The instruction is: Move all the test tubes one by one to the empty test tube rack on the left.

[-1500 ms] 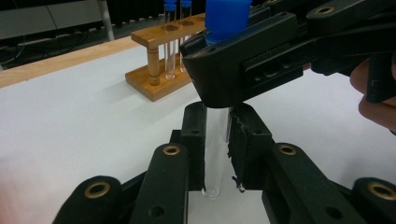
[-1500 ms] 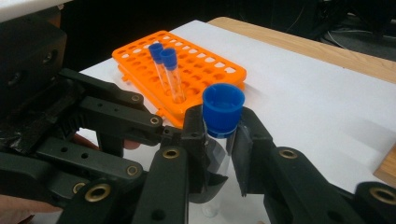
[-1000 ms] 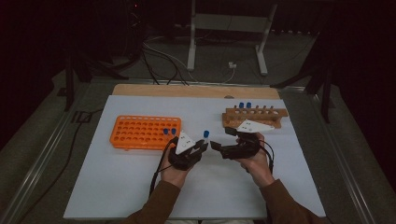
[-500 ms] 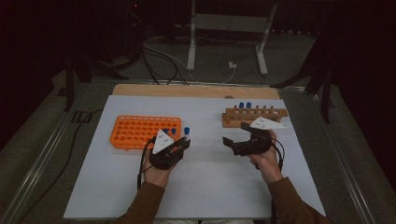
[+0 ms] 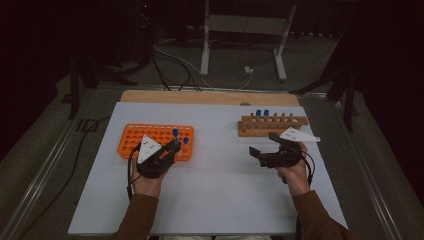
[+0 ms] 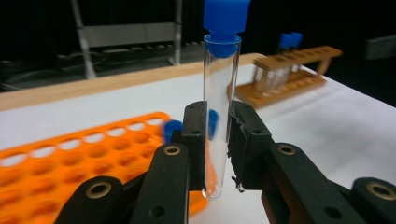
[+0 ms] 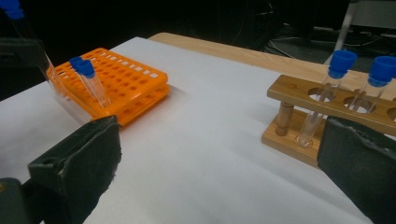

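Tube gripped over the orange rack

The left gripper (image 6: 217, 140) clamps a blue-capped test tube (image 6: 219, 112) upright at the orange rack (image 5: 150, 136)'s near edge; the right gripper (image 5: 265, 147), jaws just spread, holds nothing beside the wooden rack (image 5: 272, 125).

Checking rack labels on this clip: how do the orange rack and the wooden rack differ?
The orange rack is a flat plastic tray with many small holes in a grid; the wooden rack is a raised frame with a single row of larger holes. The orange rack sits near the left claw, the wooden rack near the right claw. Both hold blue-capped tubes on the white table.
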{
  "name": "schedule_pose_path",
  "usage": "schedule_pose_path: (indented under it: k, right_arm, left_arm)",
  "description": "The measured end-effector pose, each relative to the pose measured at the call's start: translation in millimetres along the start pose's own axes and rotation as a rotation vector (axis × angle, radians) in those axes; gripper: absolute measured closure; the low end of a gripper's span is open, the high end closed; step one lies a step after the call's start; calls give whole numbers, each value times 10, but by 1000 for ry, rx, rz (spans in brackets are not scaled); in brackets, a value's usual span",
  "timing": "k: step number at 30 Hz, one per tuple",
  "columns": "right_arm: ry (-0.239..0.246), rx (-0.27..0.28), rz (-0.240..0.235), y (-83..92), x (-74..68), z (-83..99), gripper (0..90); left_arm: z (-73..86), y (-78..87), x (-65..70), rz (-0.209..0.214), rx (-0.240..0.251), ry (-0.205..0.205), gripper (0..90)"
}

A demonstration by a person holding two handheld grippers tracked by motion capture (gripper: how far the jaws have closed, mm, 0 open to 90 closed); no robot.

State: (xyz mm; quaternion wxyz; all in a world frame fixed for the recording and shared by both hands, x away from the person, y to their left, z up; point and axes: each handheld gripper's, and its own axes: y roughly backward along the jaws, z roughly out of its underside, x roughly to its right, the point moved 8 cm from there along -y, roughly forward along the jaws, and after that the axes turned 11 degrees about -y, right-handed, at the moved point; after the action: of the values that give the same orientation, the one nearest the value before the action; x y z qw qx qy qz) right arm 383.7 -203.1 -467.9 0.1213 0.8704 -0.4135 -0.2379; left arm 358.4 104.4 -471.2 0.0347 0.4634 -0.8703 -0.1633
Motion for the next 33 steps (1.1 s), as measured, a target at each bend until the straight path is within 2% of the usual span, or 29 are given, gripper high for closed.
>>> schedule_pose_path:
  k: [6,12,22,25,33]
  right_arm:
    - [13,4,9,-3,-10,3,0]
    - [7,1,9,-25,-8,19,0]
    - [10,-4,7,-47,-6,47,0]
    - [11,-2,5,-43,-11,48,0]
    - [17,-4,9,-43,3,59,0]
  left_arm:
    - [38,-18,-210,-71,-1,7,780]
    - [134,-154,-287,-93,-36,-12,780]
    - [346,-327,-278,-89,-90,-12,780]
    - [428,-348,-280,-93,-121,-23,780]
    - [605,-386,-233,-67,-188,-68,783]
